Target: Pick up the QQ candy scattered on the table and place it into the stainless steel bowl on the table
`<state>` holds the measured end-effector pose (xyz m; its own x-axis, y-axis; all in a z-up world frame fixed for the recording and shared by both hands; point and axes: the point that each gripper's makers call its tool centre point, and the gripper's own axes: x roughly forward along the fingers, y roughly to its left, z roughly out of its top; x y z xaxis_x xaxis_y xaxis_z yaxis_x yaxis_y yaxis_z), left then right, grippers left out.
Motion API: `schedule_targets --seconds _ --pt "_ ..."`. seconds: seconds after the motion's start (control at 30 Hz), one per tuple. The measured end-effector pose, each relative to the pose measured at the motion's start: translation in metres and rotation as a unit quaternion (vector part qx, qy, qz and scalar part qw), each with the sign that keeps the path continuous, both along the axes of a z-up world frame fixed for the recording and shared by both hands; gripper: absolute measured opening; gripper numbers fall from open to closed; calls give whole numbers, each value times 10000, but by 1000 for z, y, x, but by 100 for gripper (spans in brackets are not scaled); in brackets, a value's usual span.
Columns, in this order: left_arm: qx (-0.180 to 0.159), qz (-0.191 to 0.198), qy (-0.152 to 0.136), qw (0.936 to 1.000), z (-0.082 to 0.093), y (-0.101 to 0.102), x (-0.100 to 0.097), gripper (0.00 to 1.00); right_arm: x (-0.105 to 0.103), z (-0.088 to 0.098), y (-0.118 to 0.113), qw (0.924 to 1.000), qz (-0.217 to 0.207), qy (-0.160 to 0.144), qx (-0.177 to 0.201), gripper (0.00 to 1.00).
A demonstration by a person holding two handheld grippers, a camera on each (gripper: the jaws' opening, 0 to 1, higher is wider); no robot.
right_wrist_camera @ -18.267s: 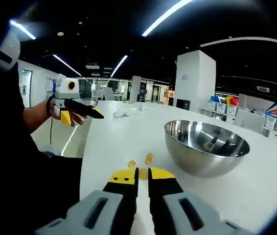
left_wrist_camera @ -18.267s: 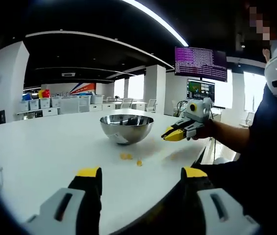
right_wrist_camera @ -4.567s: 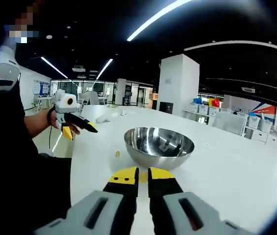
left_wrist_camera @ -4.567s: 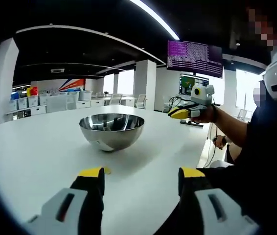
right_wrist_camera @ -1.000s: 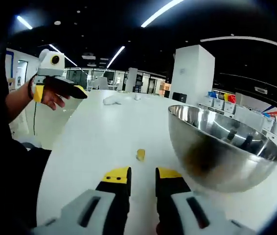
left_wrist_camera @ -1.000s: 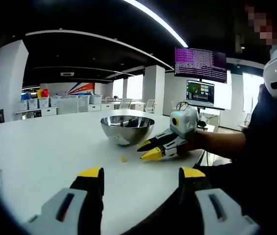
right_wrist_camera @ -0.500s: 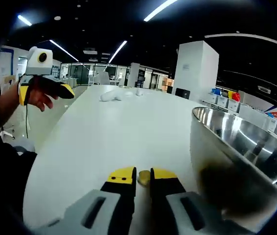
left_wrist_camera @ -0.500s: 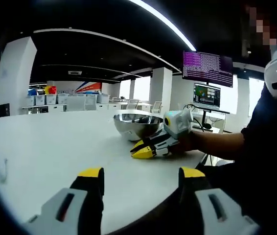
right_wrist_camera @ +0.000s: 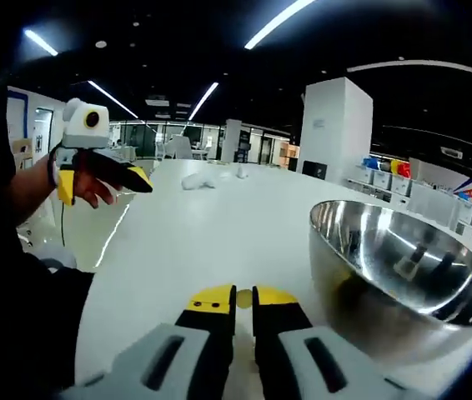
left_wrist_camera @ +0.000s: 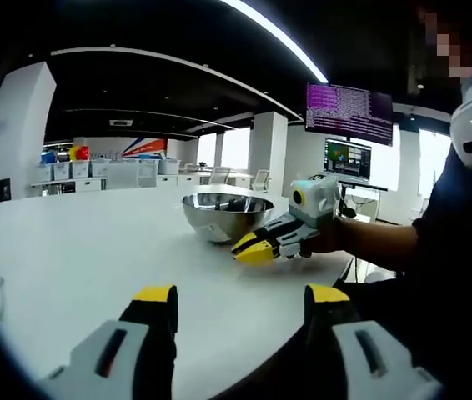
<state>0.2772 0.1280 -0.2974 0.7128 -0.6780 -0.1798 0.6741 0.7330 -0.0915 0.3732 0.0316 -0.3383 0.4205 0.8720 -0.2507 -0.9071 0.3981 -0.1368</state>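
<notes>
Shiny steel bowl point(right_wrist_camera: 403, 279) upright on white table, yellow candy point(right_wrist_camera: 243, 298) pinched between jaws

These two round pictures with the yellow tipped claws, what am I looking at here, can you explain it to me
A person holds a hand-held two-jaw gripper in each hand, and a fisheye camera rides on each, so each picture looks forward along that gripper's own jaws.

In the left gripper view, the left gripper rises from the bottom with its jaws wide apart and nothing between them. Beyond it, the person's other hand holds the right gripper over a white table near a stainless steel bowl.

In the right gripper view, the right gripper is shut on a small yellow candy, with the bowl close on its right. Small whitish objects, too small to identify, lie farther along the table.
</notes>
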Motion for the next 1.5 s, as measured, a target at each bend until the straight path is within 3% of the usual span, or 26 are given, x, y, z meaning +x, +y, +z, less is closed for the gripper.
schedule_targets --seconds 0.43,0.57,0.7,0.93,1.17,1.33,1.37,1.5 --pt "114 -381 -19 9992 2 -46 20 61 -26 45 -126 9969 -442 -16 646 9" --pt "149 -428 -8 9990 0 -56 27 61 -27 44 -163 9947 -698 -36 756 9" --pt "178 -494 7 9986 -1 -63 33 61 -19 32 -190 9918 -971 102 830 9" --pt "196 -539 11 9984 0 -67 40 61 -5 39 -196 9908 -1048 47 855 9" --pt "183 -550 64 9983 -5 -65 42 61 29 82 -174 9947 -758 -352 597 9" --pt "152 -577 86 9982 -7 -64 42 61 64 112 -146 9960 -477 -742 107 9" --pt "142 -586 91 9981 -8 -64 42 61 69 115 -139 9966 -423 -708 50 9" --pt "115 -575 113 9982 -10 -59 43 61 88 116 -114 9918 -19 -1034 -752 9"
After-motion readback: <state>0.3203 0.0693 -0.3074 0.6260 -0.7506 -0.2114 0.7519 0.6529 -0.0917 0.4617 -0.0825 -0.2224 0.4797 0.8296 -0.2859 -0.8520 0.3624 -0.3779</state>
